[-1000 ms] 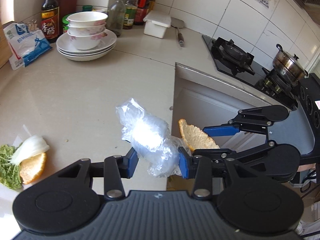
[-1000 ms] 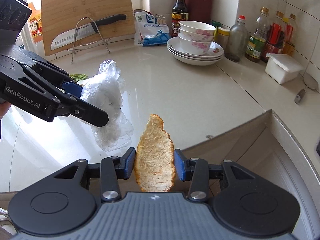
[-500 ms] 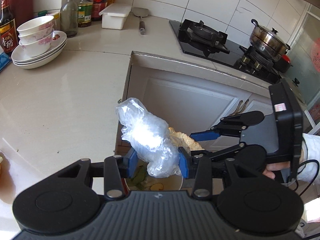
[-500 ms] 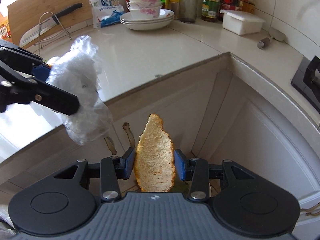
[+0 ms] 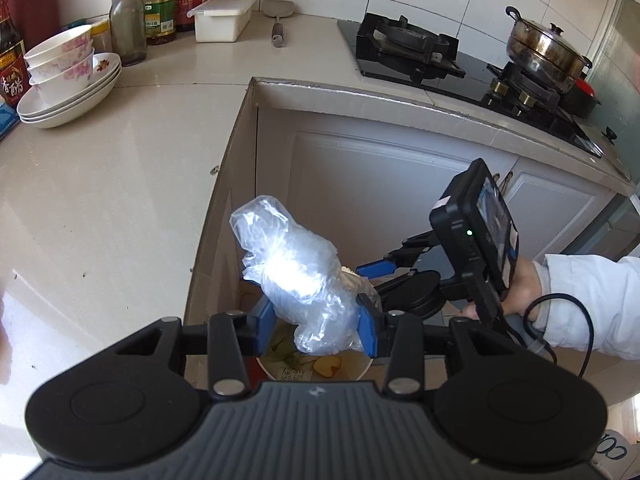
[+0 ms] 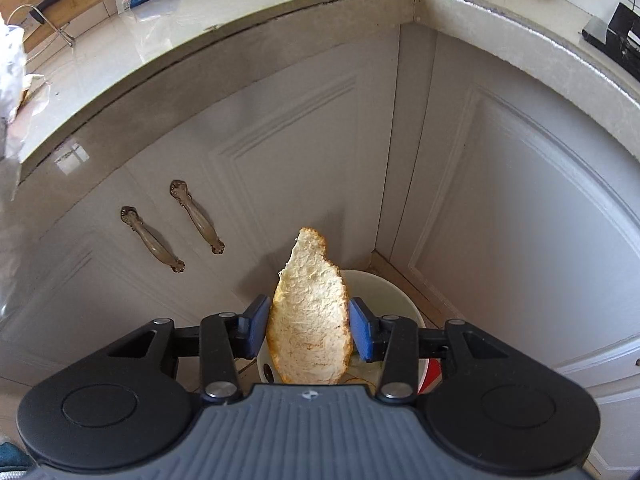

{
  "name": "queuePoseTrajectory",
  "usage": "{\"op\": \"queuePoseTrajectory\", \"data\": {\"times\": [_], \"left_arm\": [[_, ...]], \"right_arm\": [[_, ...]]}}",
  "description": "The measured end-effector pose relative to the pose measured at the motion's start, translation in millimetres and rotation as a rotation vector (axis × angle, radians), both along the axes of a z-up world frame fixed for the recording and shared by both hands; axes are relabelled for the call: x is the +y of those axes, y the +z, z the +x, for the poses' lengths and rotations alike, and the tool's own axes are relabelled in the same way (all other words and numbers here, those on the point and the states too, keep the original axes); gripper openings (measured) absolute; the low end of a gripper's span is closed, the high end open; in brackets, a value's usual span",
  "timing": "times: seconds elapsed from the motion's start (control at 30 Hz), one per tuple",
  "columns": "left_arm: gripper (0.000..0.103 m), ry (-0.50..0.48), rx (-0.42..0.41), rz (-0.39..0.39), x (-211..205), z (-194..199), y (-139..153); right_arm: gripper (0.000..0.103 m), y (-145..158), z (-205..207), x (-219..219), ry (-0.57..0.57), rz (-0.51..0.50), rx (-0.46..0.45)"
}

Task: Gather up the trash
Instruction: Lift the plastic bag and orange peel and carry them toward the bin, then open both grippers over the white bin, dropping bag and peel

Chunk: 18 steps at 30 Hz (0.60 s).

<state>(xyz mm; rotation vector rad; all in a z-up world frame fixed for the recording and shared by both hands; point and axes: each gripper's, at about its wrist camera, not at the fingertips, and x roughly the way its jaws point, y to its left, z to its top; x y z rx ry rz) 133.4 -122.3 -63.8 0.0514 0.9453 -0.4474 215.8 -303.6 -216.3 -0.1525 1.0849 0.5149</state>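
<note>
2 hand-held grippers, left point(image 5: 316, 330) clamping crinkled plastic bag point(image 5: 298, 276), right point(image 6: 308, 330) opening around pithy peel point(image 6: 310, 320)

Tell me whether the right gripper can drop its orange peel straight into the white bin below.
Probably yes: the right gripper, jaws opening around the orange peel, hangs right over the white bin, with nothing seen between them.

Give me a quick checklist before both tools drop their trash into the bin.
1. Right tool over white bin: ok.
2. Orange peel between its jaws, which are opening: ok.
3. Left tool clamped on plastic bag: ok.
4. Bag above the bin: ok.
5. Room left in bin: cannot tell.
6. Tools clear of each other: ok.
</note>
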Motion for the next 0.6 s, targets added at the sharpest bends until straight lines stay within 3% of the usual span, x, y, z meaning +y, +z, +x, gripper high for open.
{"op": "queuePoseTrajectory", "data": {"times": [0.3,0.6], "left_arm": [[0.041,-0.012,0.001,0.037,-9,5,-8],[0.041,-0.041,0.010,0.048,-33,18,-23]], "right_arm": [[0.091,-8,6,-10,-0.051,0.015,0.005],[0.102,10,-20,-22,-0.043,-0.057,-0.087]]}}
